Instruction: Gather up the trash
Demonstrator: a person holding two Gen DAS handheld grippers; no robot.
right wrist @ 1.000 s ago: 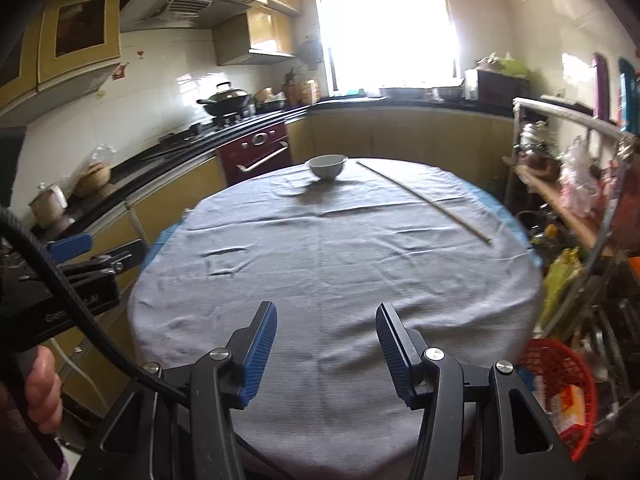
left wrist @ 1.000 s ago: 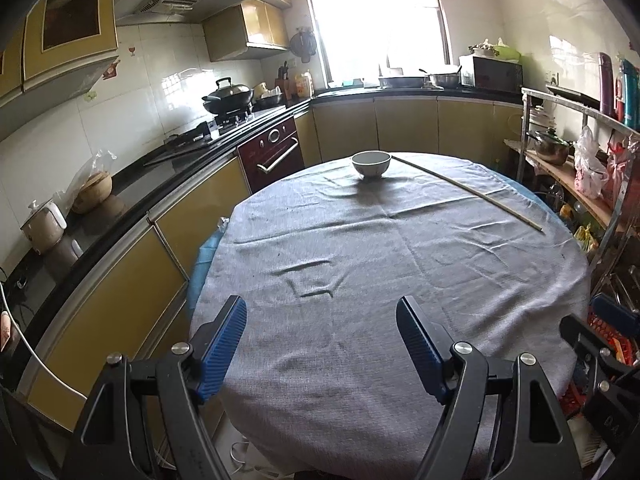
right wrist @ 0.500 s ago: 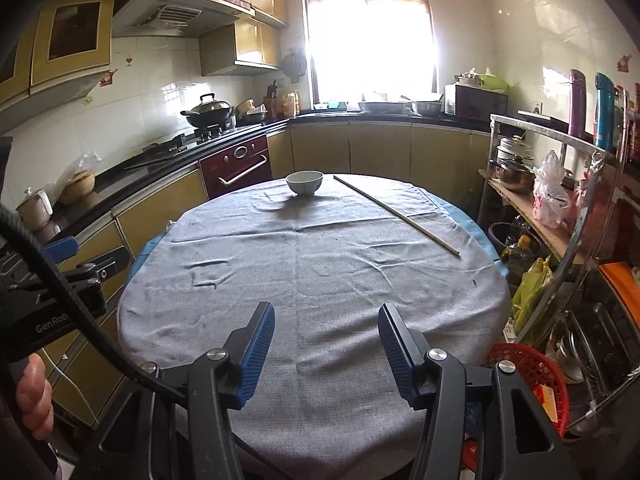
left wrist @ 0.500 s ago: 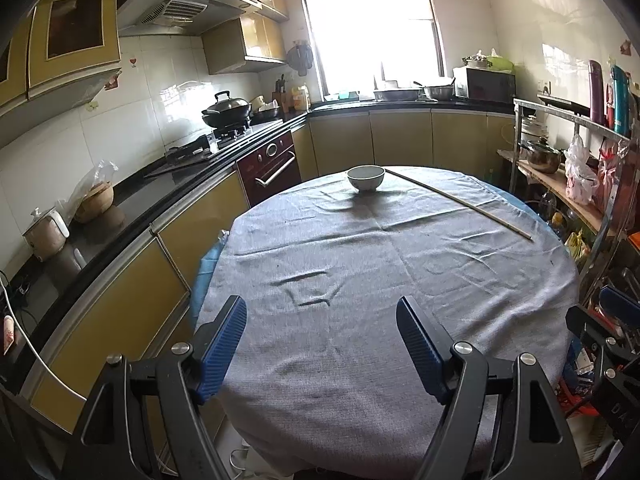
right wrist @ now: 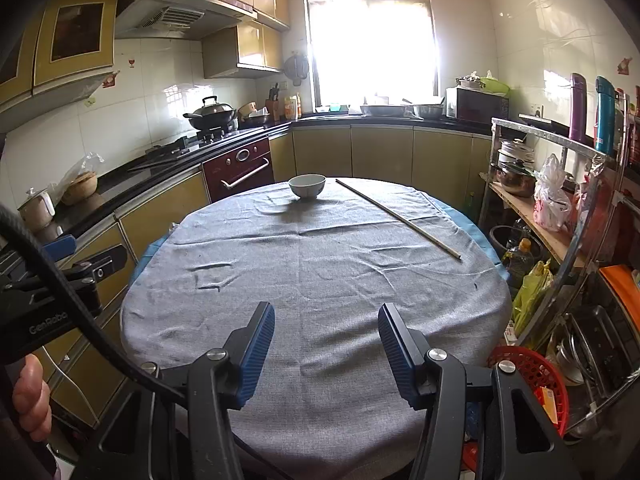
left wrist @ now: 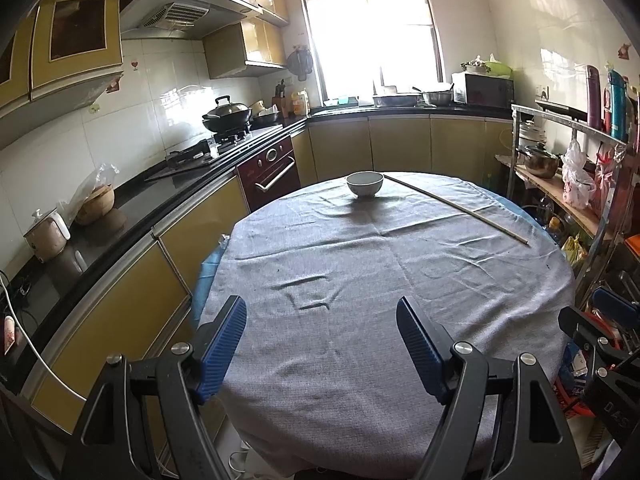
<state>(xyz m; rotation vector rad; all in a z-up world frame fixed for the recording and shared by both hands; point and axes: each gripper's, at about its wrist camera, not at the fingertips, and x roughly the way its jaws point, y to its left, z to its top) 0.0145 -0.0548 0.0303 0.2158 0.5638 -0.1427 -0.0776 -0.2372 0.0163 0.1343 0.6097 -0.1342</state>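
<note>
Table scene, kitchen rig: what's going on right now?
A person holds both grippers over the near edge of a round table covered with a grey cloth. The left gripper and right gripper are open and empty, touching nothing. At the far side a white bowl stands upright, and beside it, apart, lies a long thin stick. Nothing is picked up; a red basket sits low beside the table.

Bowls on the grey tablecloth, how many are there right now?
1. The bowl stands upright at the far edge of the tablecloth, just left of the long stick. Both views show no other bowl on the cloth.
</note>
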